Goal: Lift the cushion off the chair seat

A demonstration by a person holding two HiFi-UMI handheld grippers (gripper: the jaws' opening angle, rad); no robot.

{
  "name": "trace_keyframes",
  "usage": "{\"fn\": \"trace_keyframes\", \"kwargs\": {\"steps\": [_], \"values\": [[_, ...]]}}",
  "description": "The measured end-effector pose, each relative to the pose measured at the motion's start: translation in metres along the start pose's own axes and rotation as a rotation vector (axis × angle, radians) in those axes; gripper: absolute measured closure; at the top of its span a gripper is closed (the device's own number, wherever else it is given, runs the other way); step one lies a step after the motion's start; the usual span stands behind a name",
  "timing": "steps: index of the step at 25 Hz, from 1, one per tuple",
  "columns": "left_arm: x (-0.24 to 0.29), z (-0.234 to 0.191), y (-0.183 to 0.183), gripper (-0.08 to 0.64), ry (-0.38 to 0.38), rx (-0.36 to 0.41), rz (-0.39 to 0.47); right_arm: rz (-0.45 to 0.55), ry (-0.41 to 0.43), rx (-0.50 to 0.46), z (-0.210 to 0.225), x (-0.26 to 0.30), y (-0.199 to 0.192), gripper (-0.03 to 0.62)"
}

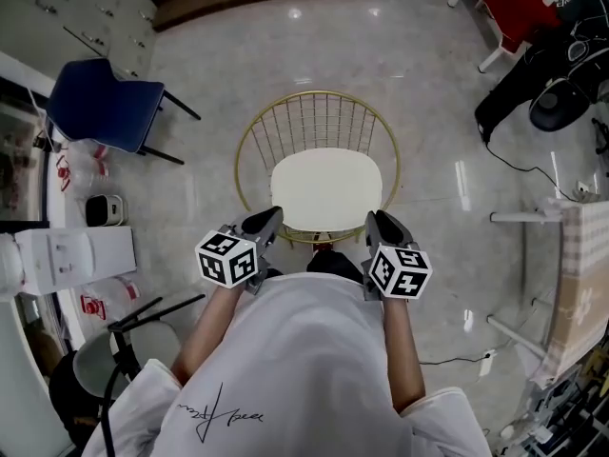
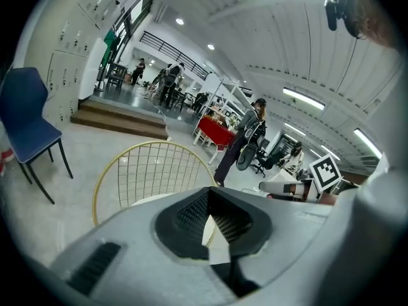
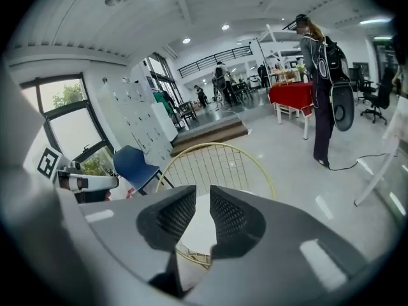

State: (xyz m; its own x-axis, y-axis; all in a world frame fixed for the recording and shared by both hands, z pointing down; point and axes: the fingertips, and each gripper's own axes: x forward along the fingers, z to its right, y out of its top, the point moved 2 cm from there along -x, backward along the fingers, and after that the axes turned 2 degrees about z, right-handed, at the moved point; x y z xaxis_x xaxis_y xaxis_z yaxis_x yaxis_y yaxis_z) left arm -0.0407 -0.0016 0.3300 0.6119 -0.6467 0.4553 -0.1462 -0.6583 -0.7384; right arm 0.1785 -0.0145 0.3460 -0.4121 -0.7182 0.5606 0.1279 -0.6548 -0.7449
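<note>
While rounded cream cushion (image 1: 326,187) tops gold wire chair (image 1: 319,112), left tool (image 1: 268,217) closed, right tool (image 1: 380,220) ajar

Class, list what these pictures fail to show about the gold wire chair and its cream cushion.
Underside of the cream oval cushion: every view, since it faces down onto the gold wire chair seat.
Most of the cushion: left gripper view, behind the grey left claw.
Cushion's near edge: right gripper view, behind the grey right claw.

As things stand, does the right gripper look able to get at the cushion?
Probably yes: the right gripper hovers near the front edge of the cushion with nothing between them, though its jaws stand barely apart.
</note>
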Motion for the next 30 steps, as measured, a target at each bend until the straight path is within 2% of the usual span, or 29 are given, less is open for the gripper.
{"fn": "trace_keyframes", "kwargs": {"steps": [4,9,15,19,24,30], "values": [[0.012,-0.017,0.002,0.555,0.072,-0.041,0.011,-0.021,0.027,0.01,0.013,0.018,0.0,0.517],[0.017,-0.033,-0.021,0.553,0.196,-0.106,-0.01,-0.077,0.074,0.003,0.032,0.04,-0.012,0.514],[0.016,-0.05,-0.046,0.516,0.29,-0.197,-0.02,-0.153,0.079,-0.016,0.044,0.059,-0.025,0.499],[0.024,-0.057,-0.057,0.509,0.303,-0.231,-0.017,-0.18,0.033,-0.014,0.055,0.058,-0.04,0.498],[0.038,-0.072,-0.078,0.505,0.309,-0.246,-0.059,-0.23,-0.017,-0.038,0.068,0.065,-0.052,0.482],[0.049,-0.094,-0.103,0.5,0.328,-0.267,-0.104,-0.297,-0.018,-0.081,0.076,0.083,-0.074,0.453]]}}
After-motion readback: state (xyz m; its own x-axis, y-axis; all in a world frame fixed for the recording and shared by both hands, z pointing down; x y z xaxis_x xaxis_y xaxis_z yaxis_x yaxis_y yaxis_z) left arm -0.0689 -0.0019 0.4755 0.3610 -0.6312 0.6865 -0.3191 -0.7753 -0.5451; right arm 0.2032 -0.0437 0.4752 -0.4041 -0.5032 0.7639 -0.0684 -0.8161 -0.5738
